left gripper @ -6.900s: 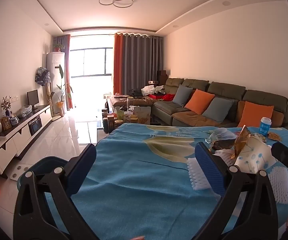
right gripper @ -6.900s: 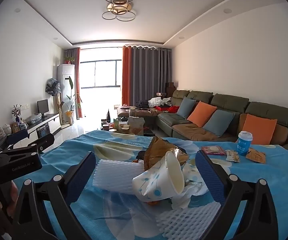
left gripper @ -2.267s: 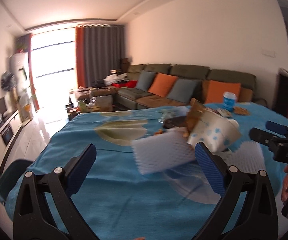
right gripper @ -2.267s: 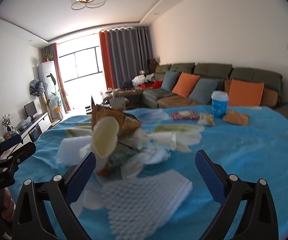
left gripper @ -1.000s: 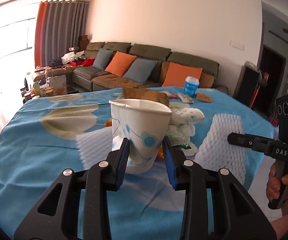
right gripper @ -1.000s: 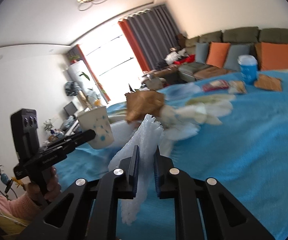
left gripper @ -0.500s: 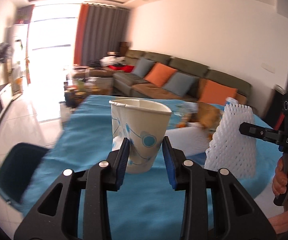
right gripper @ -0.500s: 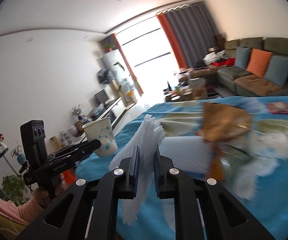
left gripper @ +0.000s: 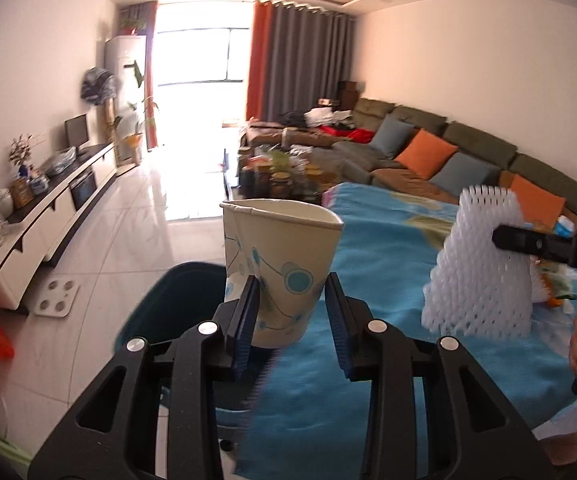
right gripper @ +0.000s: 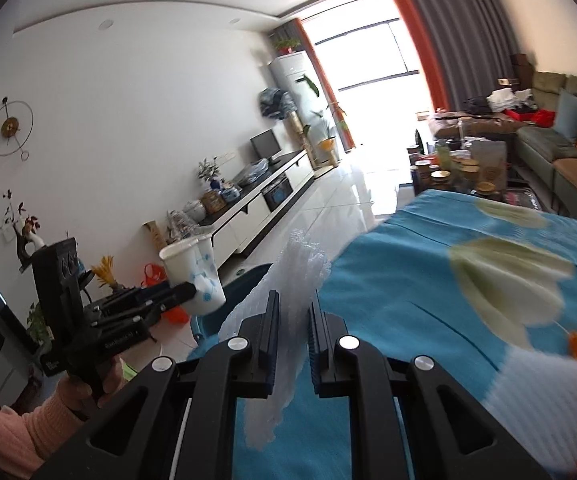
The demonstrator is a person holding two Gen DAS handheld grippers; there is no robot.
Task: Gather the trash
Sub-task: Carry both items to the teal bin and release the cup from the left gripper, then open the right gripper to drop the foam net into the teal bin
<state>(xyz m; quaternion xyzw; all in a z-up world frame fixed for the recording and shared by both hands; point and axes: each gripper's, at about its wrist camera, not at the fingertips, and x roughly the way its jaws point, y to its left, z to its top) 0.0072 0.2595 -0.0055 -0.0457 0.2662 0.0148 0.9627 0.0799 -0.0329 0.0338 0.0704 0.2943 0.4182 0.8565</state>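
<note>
**Two pieces of trash held over the bin**

Both hand-held grippers carry something, and we read the pose as a drop about to be made. Our left hand-held gripper is clamped on the lower half of a paper cup, kept upright and lifted clear of the worktop, out past its near-left corner. Directly beneath and behind the cup sits the dark teal bin on the floor, which is why the cup is held out there and not over the blue cloth.

Our right hand-held gripper is clenched on a sheet of white foam netting, gripped edge-on so it hangs limp below the jaws and stands up above them. It hovers at the worktop's left edge, near the bin's rim, just beside the cup.

The cup is white with pale blue circles and thin lines; its rim is dented and creased on one side, so it looks crushable. The netting is soft, open-meshed and folded, perhaps doubled — motion blur makes that hard to judge.
</note>
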